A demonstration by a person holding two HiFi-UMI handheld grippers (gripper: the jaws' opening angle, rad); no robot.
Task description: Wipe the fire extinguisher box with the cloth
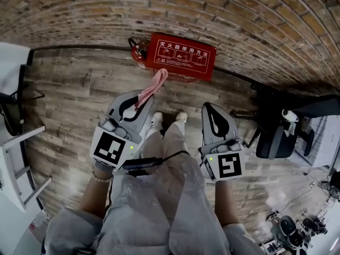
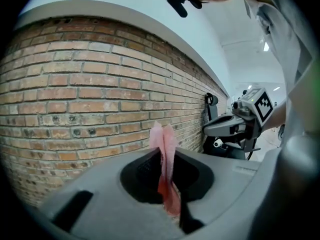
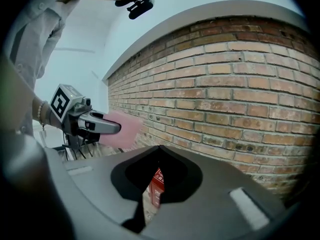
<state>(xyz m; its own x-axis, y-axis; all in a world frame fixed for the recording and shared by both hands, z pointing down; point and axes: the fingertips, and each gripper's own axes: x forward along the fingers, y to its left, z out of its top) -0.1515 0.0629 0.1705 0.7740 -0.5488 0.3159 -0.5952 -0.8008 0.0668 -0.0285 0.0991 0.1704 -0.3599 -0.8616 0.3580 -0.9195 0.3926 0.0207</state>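
Note:
The red fire extinguisher box (image 1: 180,56) stands on the wooden floor against the brick wall, with white print on its top. A red extinguisher (image 1: 139,49) stands just left of it. My left gripper (image 1: 139,97) is shut on a pink cloth (image 1: 153,87), which trails from its jaws toward the box's near left corner. The left gripper view shows the cloth (image 2: 168,184) pinched upright between the jaws (image 2: 164,153). My right gripper (image 1: 206,106) is held short of the box, shut and empty. Through its jaw opening (image 3: 159,148) a strip of the red box (image 3: 157,184) shows.
A black office chair (image 1: 273,134) stands to the right. White shelving (image 1: 16,142) lines the left edge. The brick wall (image 1: 175,9) runs behind the box. The person's shoes (image 1: 156,120) are on the floor between the grippers. Small gear lies at bottom right (image 1: 297,227).

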